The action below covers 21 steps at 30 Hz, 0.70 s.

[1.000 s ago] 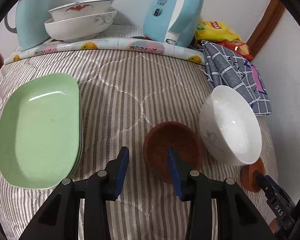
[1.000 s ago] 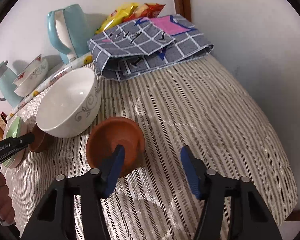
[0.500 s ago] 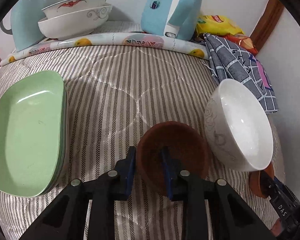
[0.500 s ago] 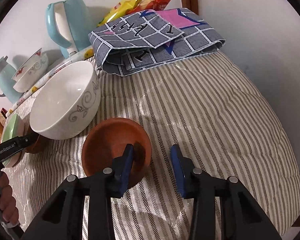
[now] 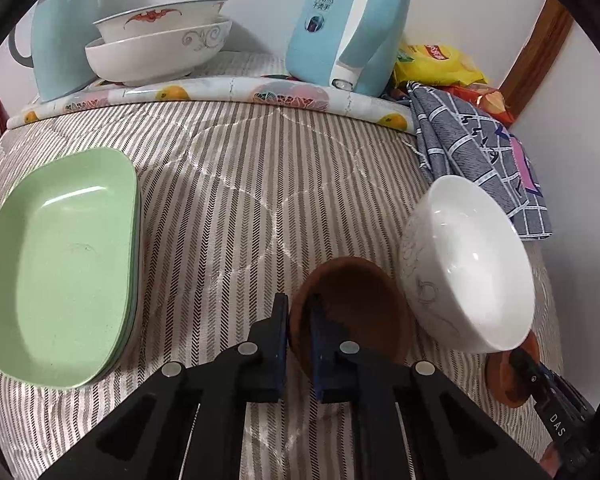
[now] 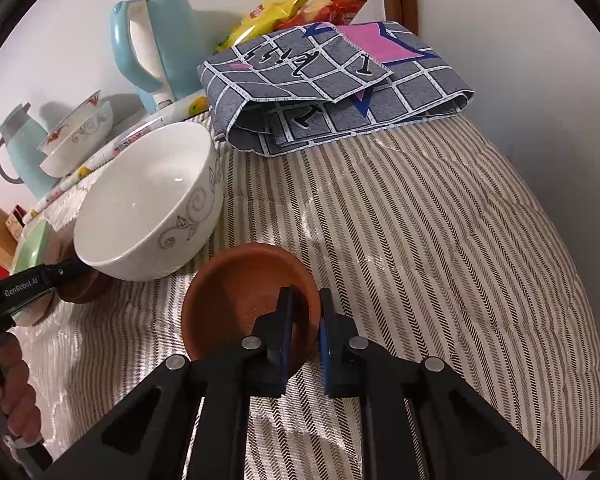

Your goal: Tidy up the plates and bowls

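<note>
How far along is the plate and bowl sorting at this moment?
Looks done: green plates stacked, two patterned bowls nested at the back. In hand: left gripper and right gripper each clamp a brown bowl's rim. Left: placing both, plus the white bowl.

White bowl [image 5: 472, 264] hides most of right-side brown dish [image 5: 512, 376]; blue jug [image 5: 56, 40] cut off at frame edge.

Black tongs [image 5: 299, 322] (blue pads, silver screws)

Probably a bedroom: striped quilt [image 5: 240, 200]
</note>
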Available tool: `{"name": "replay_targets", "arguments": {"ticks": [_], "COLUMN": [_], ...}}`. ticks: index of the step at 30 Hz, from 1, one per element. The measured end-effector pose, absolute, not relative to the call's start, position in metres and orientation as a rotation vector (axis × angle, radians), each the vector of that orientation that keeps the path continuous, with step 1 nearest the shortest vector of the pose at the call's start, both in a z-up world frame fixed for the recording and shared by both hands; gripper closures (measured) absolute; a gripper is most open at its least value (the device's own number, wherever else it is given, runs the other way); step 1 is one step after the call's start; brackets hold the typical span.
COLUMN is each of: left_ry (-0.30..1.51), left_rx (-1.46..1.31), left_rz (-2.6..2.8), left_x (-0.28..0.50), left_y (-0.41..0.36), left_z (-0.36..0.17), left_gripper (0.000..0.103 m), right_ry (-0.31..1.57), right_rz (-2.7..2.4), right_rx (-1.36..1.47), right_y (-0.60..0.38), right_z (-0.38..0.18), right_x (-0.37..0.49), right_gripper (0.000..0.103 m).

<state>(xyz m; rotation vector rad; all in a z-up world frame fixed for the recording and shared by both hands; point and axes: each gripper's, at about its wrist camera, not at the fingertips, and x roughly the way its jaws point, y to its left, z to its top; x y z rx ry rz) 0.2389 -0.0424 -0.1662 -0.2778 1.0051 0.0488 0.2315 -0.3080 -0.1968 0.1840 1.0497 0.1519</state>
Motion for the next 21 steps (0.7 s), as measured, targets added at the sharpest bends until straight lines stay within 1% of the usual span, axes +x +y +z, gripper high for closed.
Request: {"name": "replay_targets", "arguments": {"ticks": [10,21], "left_ry": [0.978,0.931], "left_rx": [-0.296,-0.273], "left_rz": [0.075,0.051], "left_x": [0.217,0.186], "left_y": [-0.040,-0.036], "left_z": [-0.143,-0.118], "left_gripper": [0.094,0.094], "right_ry": [1.043,0.988], "right_rz": [0.188,0.184], "right_rx": [0.176,0.172], "right_y": [-0.303,-0.298], "right_z": [-0.184,-0.157], "right_x": [0.225,0.195], "right_gripper": [0.094,0.094]}}
